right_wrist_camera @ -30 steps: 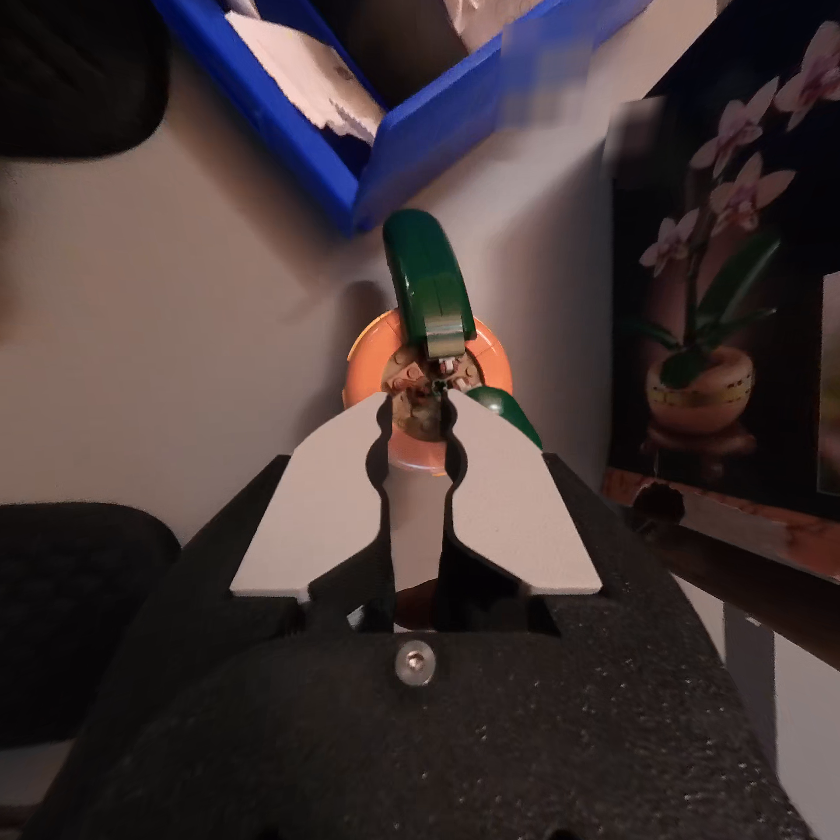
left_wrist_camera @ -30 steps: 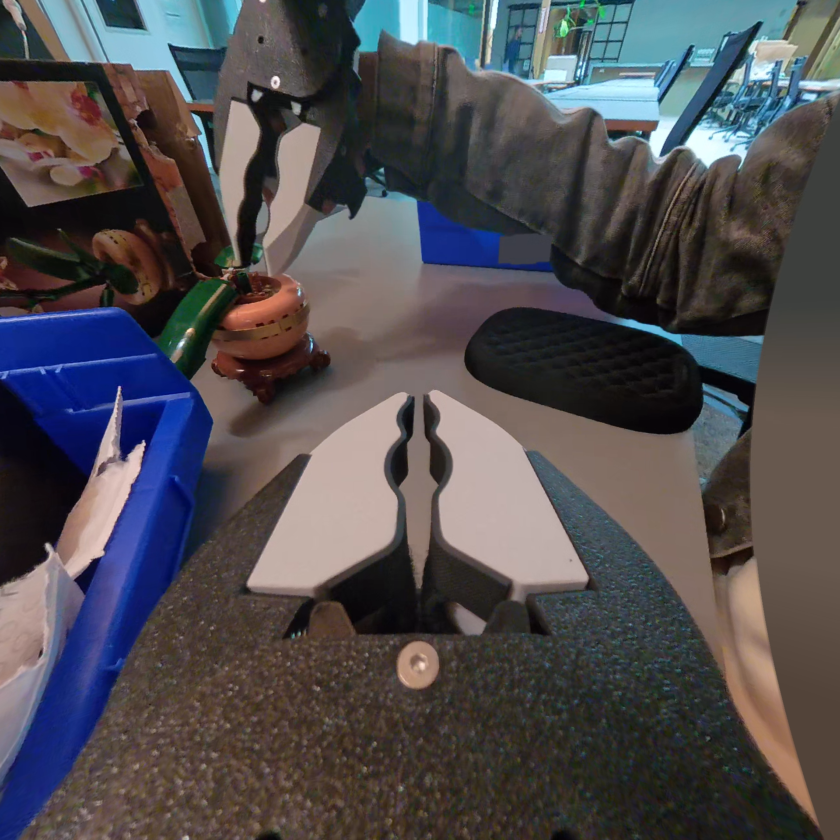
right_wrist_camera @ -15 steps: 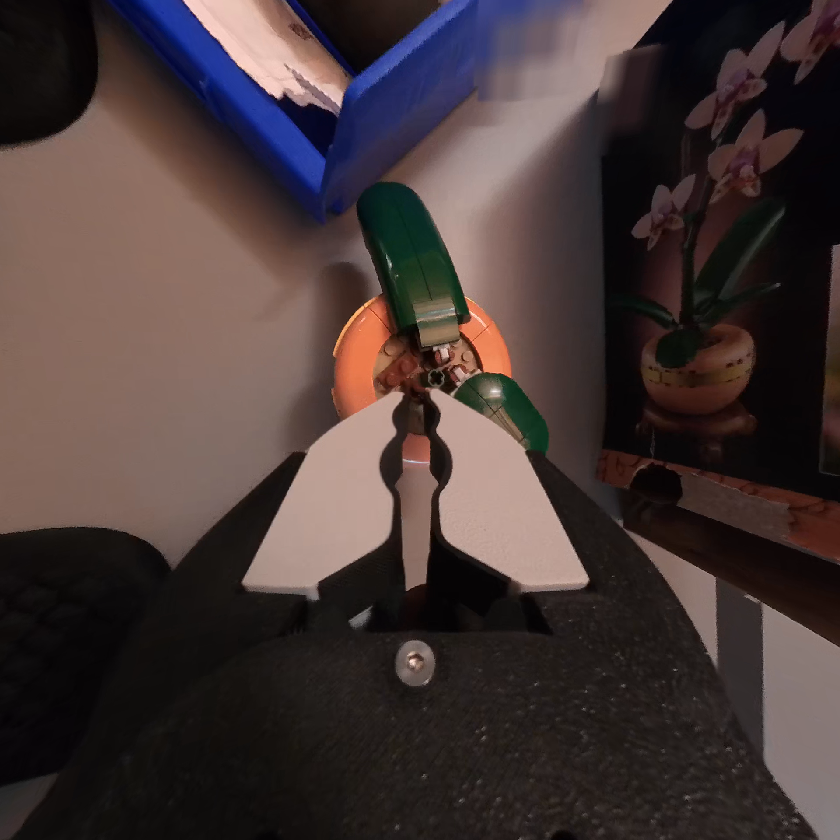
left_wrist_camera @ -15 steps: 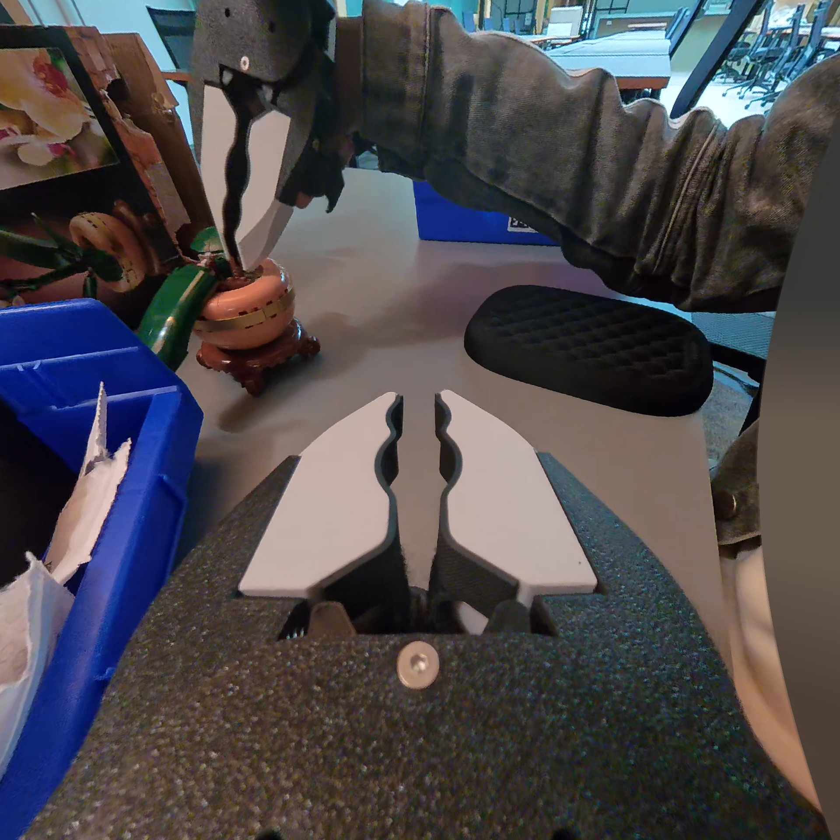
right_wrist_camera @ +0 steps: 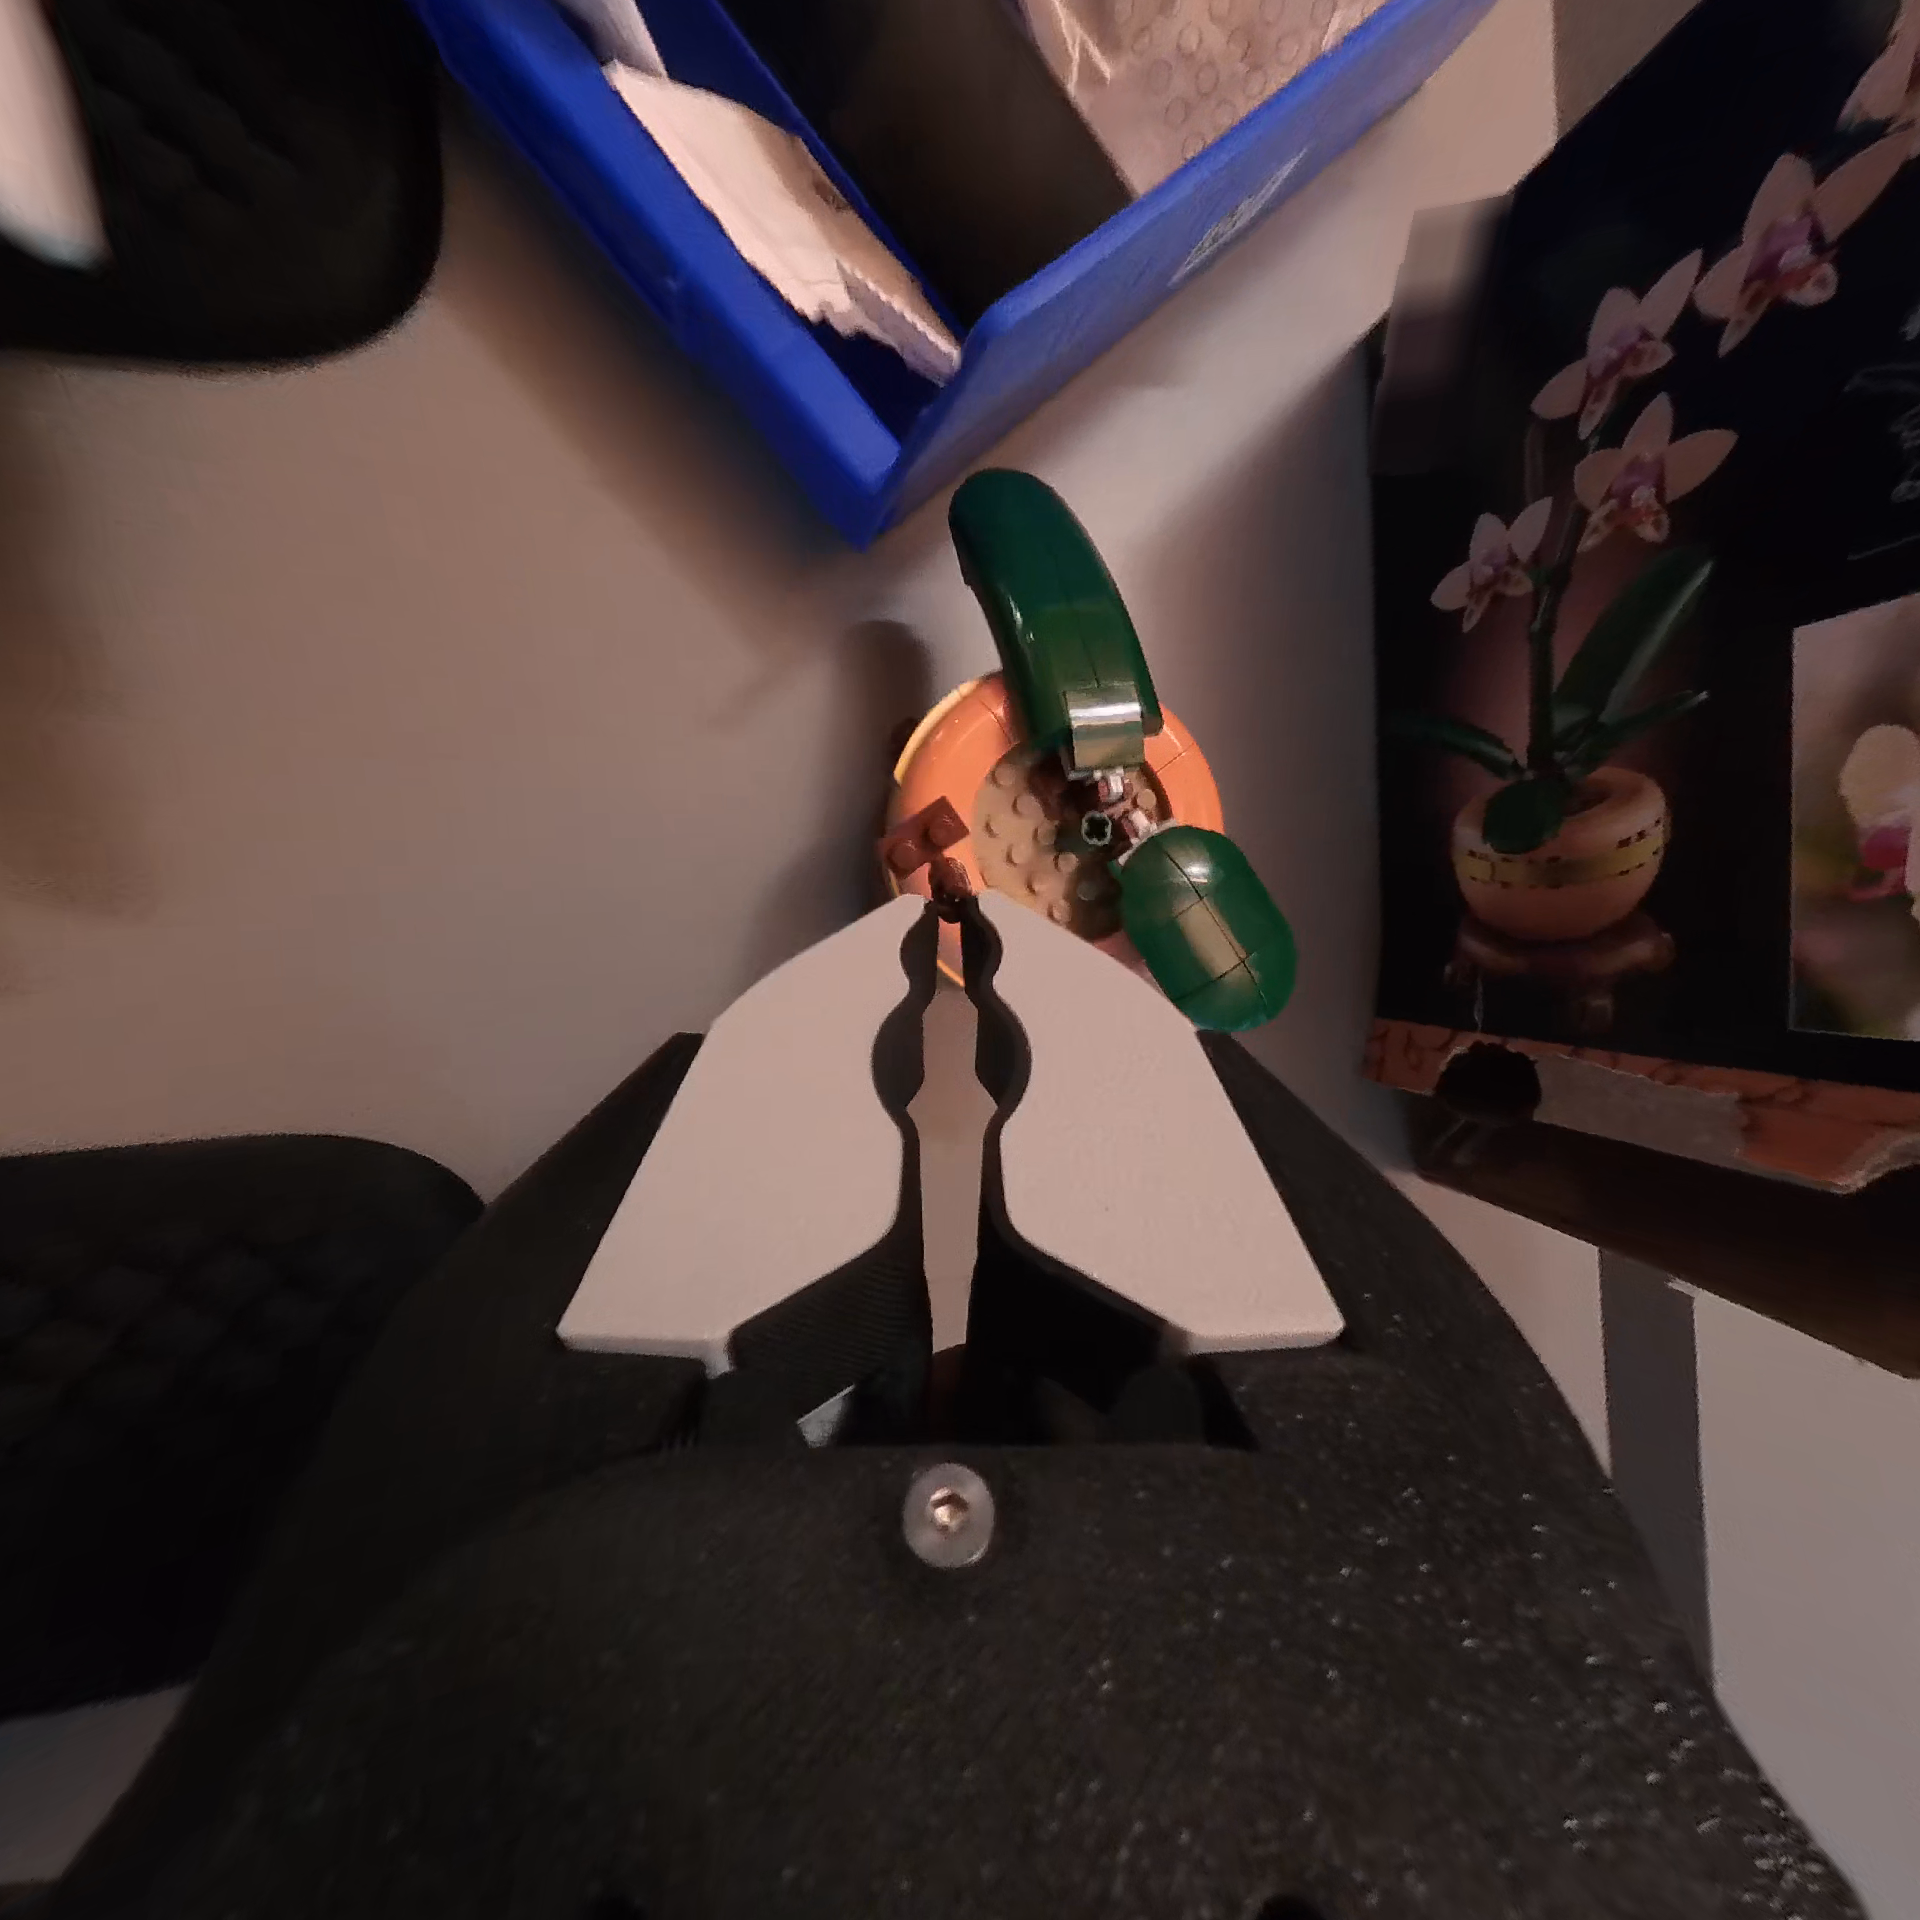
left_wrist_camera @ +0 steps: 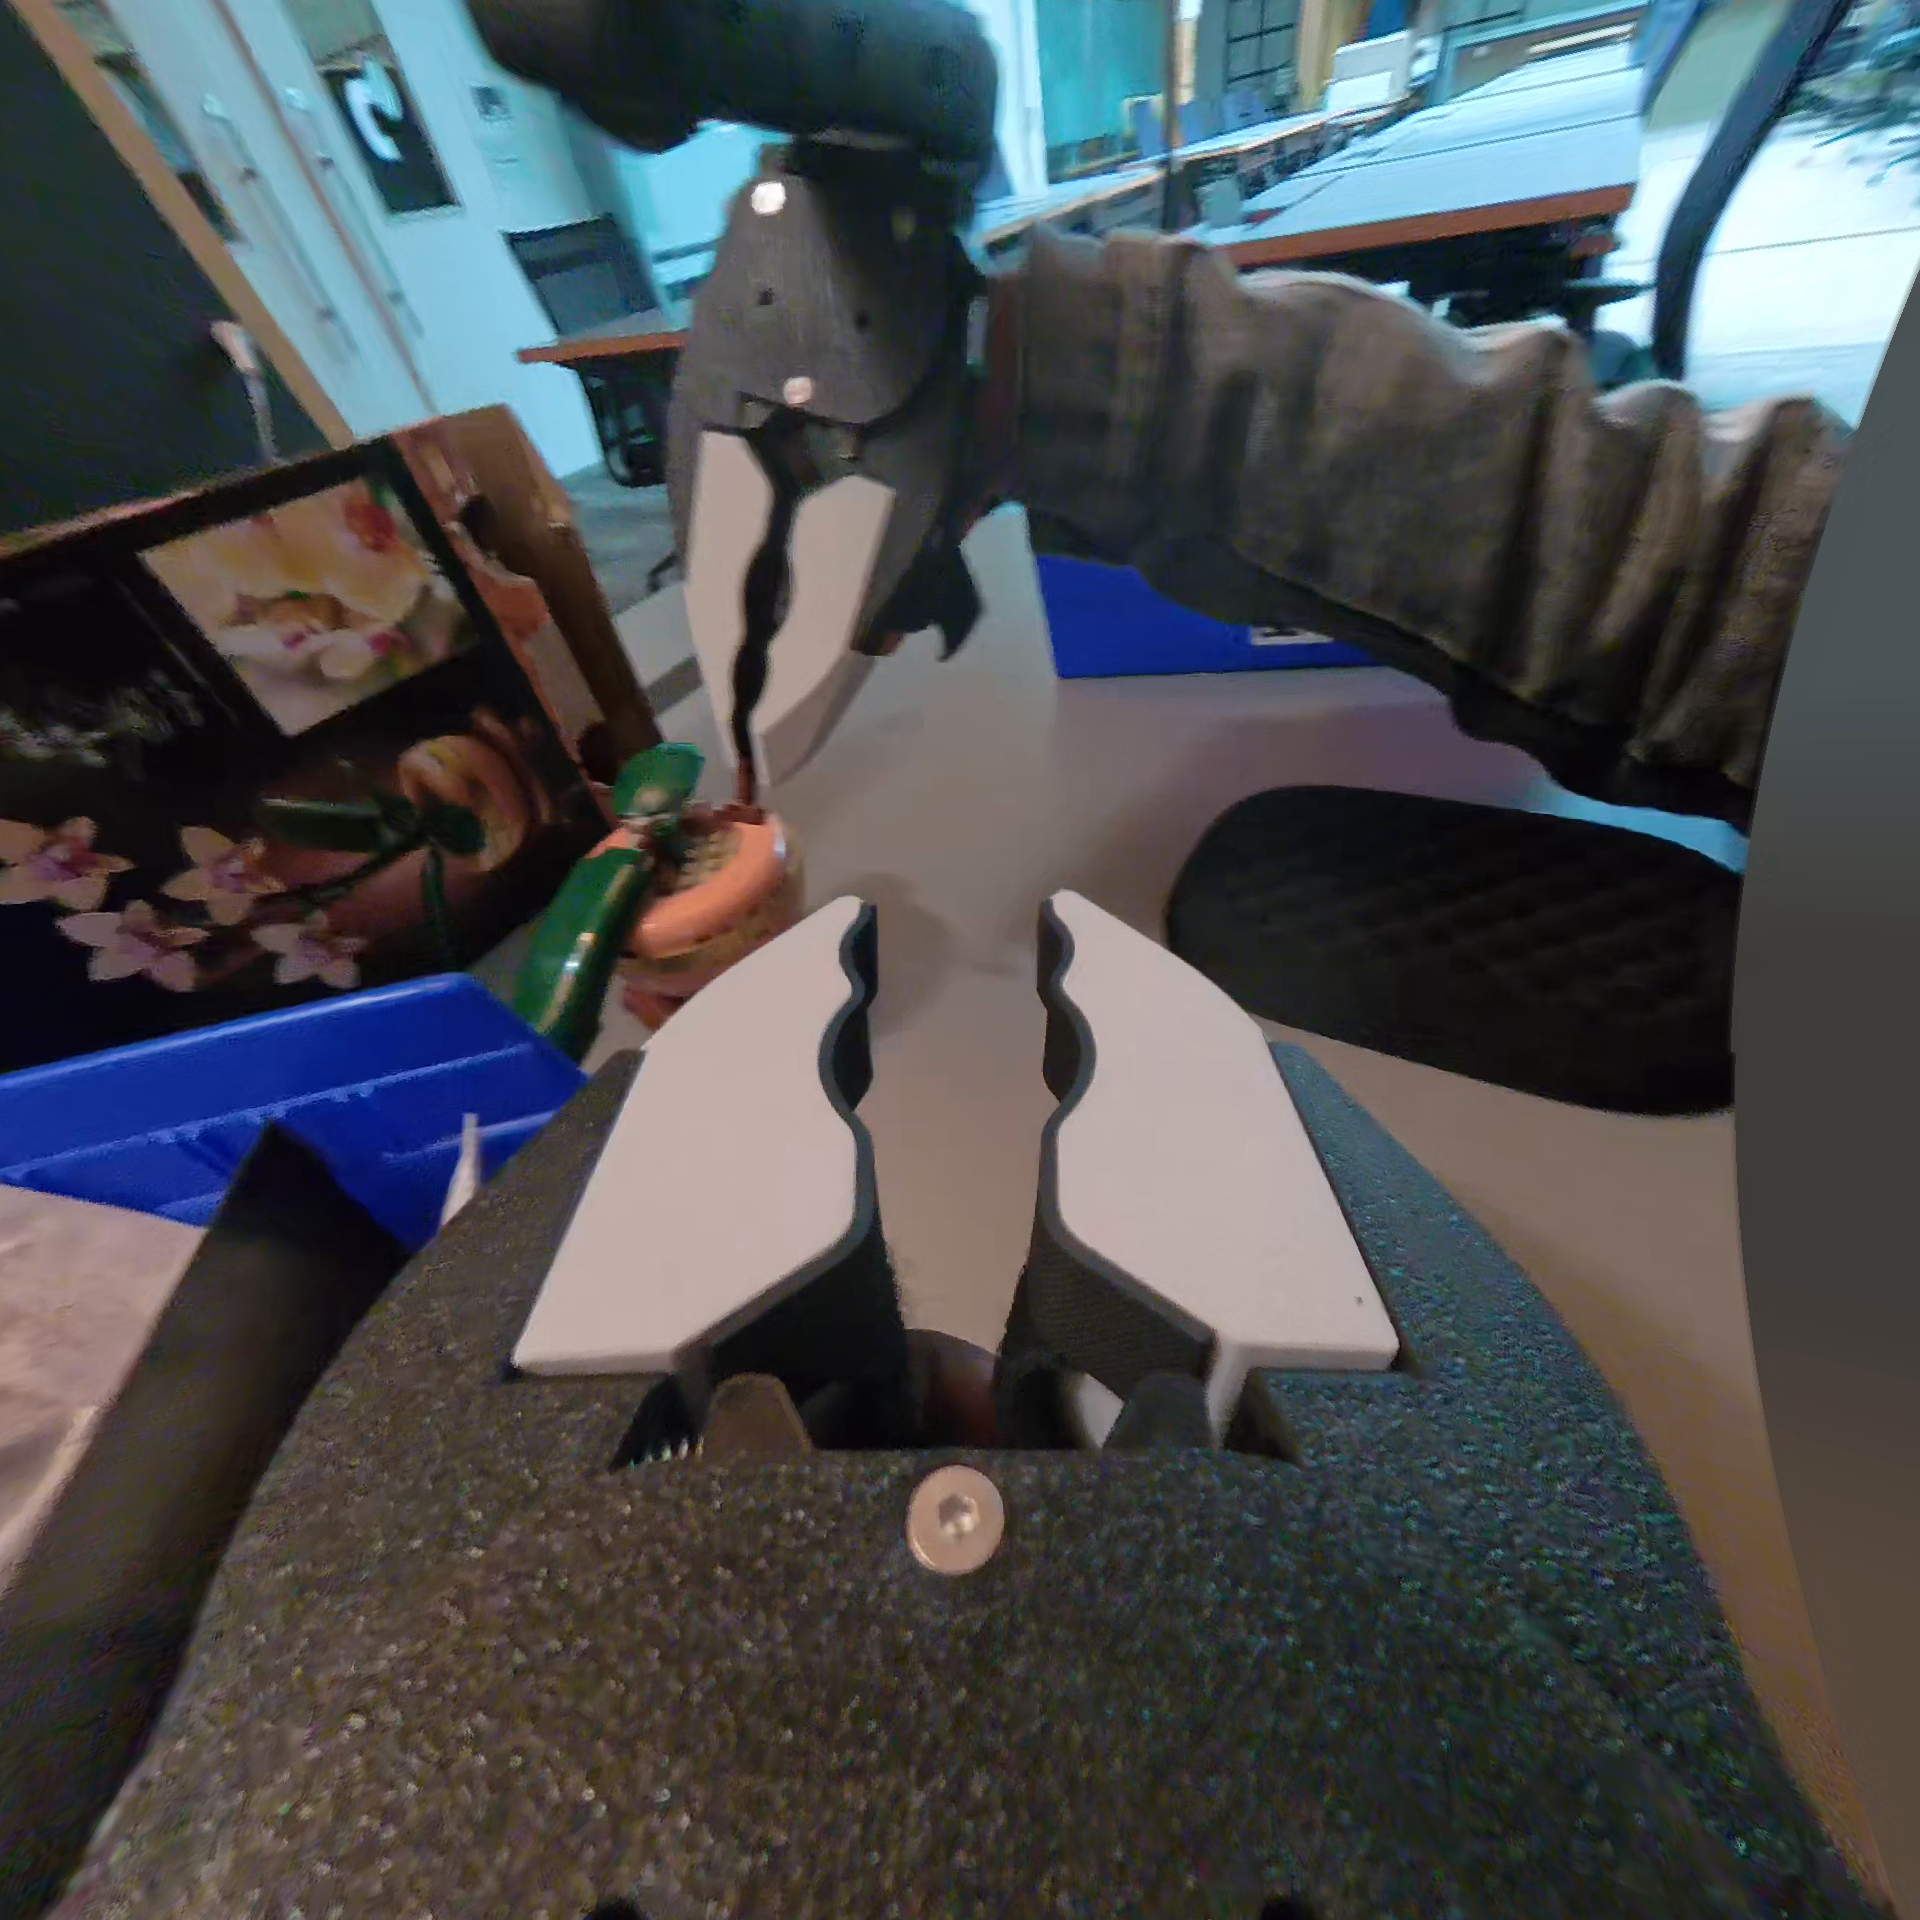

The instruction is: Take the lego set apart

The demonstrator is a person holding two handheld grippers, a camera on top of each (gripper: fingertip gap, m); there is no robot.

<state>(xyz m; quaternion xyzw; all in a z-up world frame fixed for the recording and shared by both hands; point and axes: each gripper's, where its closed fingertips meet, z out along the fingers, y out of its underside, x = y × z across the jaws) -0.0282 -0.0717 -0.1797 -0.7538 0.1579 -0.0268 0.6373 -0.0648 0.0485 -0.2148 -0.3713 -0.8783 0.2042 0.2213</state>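
Note:
The lego set is an orange-pink flower pot [right_wrist_camera: 940, 743] on a brown base with two dark green leaves [right_wrist_camera: 1049, 613] attached, standing on the grey table. My right gripper [right_wrist_camera: 951, 912] is just above the pot's rim, shut on a small brown lego piece [right_wrist_camera: 925, 840] that sticks out from its tips. In the left wrist view the pot [left_wrist_camera: 717, 883] sits just beyond my left gripper [left_wrist_camera: 956, 920], which is open and empty, low over the table. The right gripper [left_wrist_camera: 750, 743] hangs point-down over the pot there.
A blue bin [left_wrist_camera: 312, 1081] holding torn paper bags is left of the pot, close to one leaf. The set's box with orchid pictures [left_wrist_camera: 260, 727] stands behind it. A black padded rest [left_wrist_camera: 1455, 935] lies to the right. A second blue bin [left_wrist_camera: 1143, 623] sits farther back under a person's sleeve. Across from one pair of fingers to the other is roughly 15 cm.
My right gripper has shut on the small brown piece and drawn back from the pot's middle with it. My left gripper has opened wider and moved closer to the pot.

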